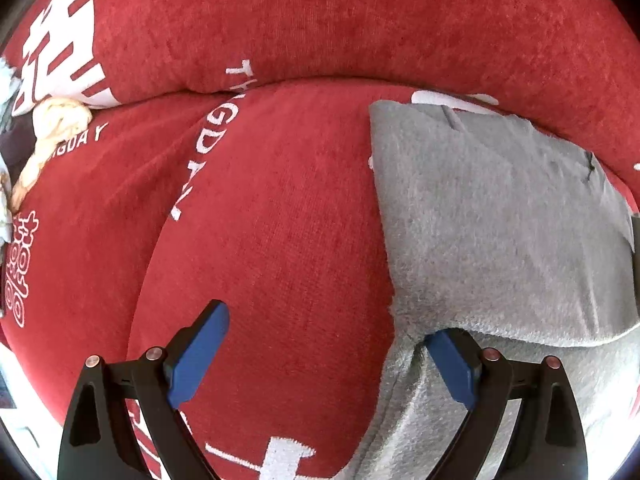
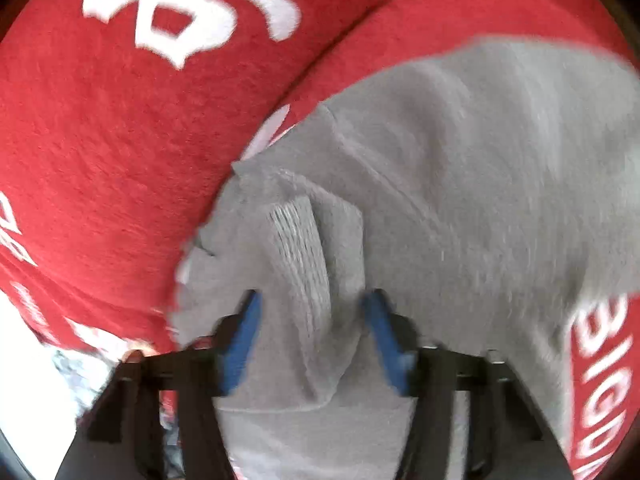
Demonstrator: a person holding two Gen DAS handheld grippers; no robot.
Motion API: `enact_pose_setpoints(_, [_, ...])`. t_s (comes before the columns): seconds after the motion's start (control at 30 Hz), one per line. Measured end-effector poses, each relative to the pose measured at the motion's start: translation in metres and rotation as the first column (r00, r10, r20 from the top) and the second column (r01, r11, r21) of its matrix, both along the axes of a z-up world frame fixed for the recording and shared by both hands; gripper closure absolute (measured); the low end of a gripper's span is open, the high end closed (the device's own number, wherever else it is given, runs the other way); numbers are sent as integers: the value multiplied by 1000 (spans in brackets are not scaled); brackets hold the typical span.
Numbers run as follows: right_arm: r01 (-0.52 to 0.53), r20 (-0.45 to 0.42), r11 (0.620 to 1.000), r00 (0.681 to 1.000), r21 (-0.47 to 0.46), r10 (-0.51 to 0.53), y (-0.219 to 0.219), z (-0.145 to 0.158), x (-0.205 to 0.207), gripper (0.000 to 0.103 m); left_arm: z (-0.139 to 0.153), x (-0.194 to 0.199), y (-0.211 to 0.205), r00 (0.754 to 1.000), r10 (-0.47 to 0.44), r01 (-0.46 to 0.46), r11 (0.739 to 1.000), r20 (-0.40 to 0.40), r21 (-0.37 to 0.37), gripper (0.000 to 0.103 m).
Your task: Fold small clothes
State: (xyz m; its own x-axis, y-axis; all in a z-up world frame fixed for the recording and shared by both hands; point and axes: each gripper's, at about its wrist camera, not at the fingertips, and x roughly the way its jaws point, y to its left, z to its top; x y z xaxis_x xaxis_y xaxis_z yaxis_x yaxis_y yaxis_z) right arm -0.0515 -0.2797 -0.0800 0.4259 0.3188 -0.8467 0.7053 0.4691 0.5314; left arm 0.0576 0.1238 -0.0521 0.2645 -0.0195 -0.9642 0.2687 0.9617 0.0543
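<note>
A grey garment [image 1: 500,220] lies on a red cloth with white lettering [image 1: 280,40] — seen from the left wrist, its straight edge runs from the far side toward the camera, long axis the same way, a folded flap on top. The left gripper [image 1: 326,354] stands wide open with nothing between its jaws; its right pad [image 1: 454,368] is at the garment's near edge. In the blurred right view, the right gripper [image 2: 312,336] is narrowed on a bunched ribbed fold of the grey fabric — the pads press it.
</note>
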Motion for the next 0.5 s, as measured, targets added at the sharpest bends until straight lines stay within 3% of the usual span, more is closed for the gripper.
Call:
enact_pose_setpoints(0.07, [-33,-67,991,997,-128,24,-5,7,5,79,0,-1,-1,1000,-3,3,1000,2,8,8])
enact_pose_setpoints(0.13, [67,-120,980,989,-186,-90,-19,11,-14,79,-1,-2,-1,1000,8,-8,1000,-1,6,8])
enact_pose_setpoints(0.2, [198,-172,957,956,-214,-237,-34,9,-47,82,-3,-1,0,1000,13,-13,1000,-8,2,7])
enact_pose_setpoints(0.27, [317,-151,935,928,-161,-341,-45,7,-80,84,-3,-2,3,1000,9,-9,1000,-20,-4,8])
enact_pose_setpoints(0.37, [305,-120,946,941,-112,-318,-44,15,-95,77,5,-9,11,998,-31,30,999,-55,-24,8])
enact_pose_setpoints(0.47, [237,-25,971,971,43,-236,-28,20,-94,44,22,-17,24,993,-75,69,995,-86,-67,8])
enact_pose_setpoints(0.5, [187,10,976,982,113,-189,-12,19,-85,41,28,-15,28,993,-78,70,993,-91,-92,8])
